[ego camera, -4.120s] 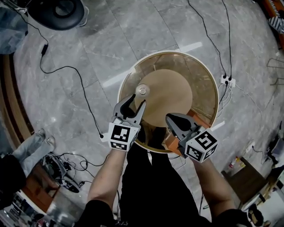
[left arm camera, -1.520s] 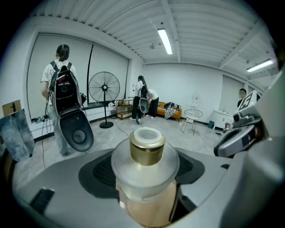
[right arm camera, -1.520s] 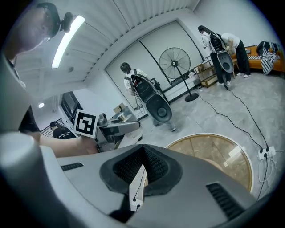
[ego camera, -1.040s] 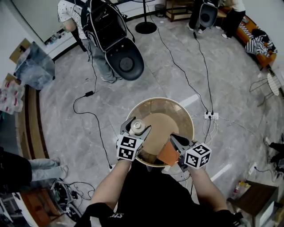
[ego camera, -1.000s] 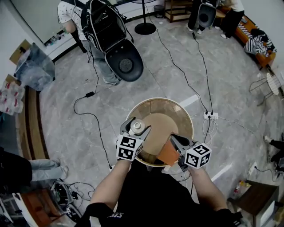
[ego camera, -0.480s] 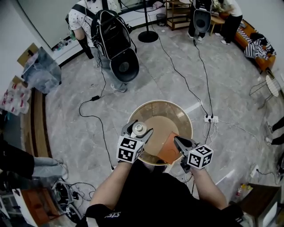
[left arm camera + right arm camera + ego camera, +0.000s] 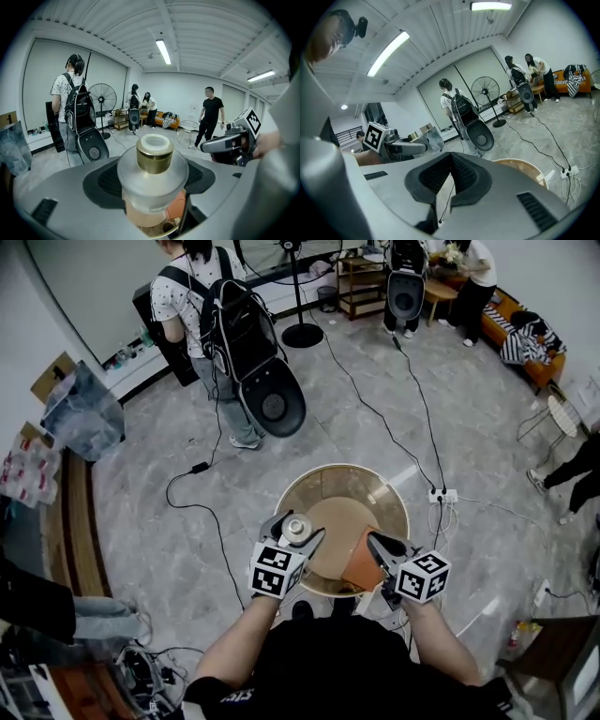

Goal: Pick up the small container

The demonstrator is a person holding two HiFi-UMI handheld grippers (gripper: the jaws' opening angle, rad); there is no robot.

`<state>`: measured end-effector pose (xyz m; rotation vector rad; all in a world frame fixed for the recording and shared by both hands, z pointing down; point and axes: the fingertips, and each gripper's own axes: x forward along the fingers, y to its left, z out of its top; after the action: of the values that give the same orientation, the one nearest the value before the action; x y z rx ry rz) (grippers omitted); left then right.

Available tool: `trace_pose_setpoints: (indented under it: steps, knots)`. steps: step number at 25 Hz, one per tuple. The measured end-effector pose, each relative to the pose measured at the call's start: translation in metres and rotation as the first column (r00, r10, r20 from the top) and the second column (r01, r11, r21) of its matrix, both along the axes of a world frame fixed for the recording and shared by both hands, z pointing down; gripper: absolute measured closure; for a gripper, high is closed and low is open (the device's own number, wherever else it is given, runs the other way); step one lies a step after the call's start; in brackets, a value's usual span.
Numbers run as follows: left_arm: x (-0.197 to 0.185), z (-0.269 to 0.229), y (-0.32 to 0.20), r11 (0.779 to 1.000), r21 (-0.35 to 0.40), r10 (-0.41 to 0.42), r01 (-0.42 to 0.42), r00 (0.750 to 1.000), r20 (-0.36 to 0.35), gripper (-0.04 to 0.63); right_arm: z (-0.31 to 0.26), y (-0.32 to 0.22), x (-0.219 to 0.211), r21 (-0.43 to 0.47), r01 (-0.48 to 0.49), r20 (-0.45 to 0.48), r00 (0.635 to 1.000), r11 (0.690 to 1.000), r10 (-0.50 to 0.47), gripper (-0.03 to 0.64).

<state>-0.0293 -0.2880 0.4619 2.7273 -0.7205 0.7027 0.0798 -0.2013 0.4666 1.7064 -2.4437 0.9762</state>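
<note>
The small container (image 7: 296, 526) is a clear jar with a gold collar and a white cap. My left gripper (image 7: 295, 529) is shut on it, and in the left gripper view the container (image 7: 152, 164) fills the middle, clamped at its body between the two dark pads and held upright. It hangs above the left part of the round glass-topped table (image 7: 342, 471). My right gripper (image 7: 375, 542) is over the table's right front edge, an orange piece beside it. In the right gripper view my right gripper (image 7: 451, 158) has its pads meeting, with nothing seen between them.
A person with a backpack and a black case (image 7: 246, 352) stands beyond the table. Cables (image 7: 202, 512) cross the marble floor to a power strip (image 7: 441, 495). A fan stand (image 7: 302, 332) and a couch (image 7: 525, 334) are farther off. Another person (image 7: 211, 117) stands to the right.
The left gripper has shut on the container and lifted it off the table. The head view has risen, so the table looks smaller. Both grippers stay close together.
</note>
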Motion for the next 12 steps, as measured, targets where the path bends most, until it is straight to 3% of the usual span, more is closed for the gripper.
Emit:
trace_pose_setpoints:
  steps: [5,12]
  knots:
    - [-0.031,-0.017,0.002,0.997,0.033,0.067,-0.067,0.998,-0.010,0.250,-0.012,-0.003,-0.040,0.013,-0.036,-0.023,0.999,0.999,0.037,0.603]
    - [-0.084,-0.038,-0.002,0.993,0.077,0.097,-0.094,0.995,-0.027,0.250,-0.033,-0.010,-0.095,0.065,-0.043,-0.042,0.998,0.997,0.046,0.603]
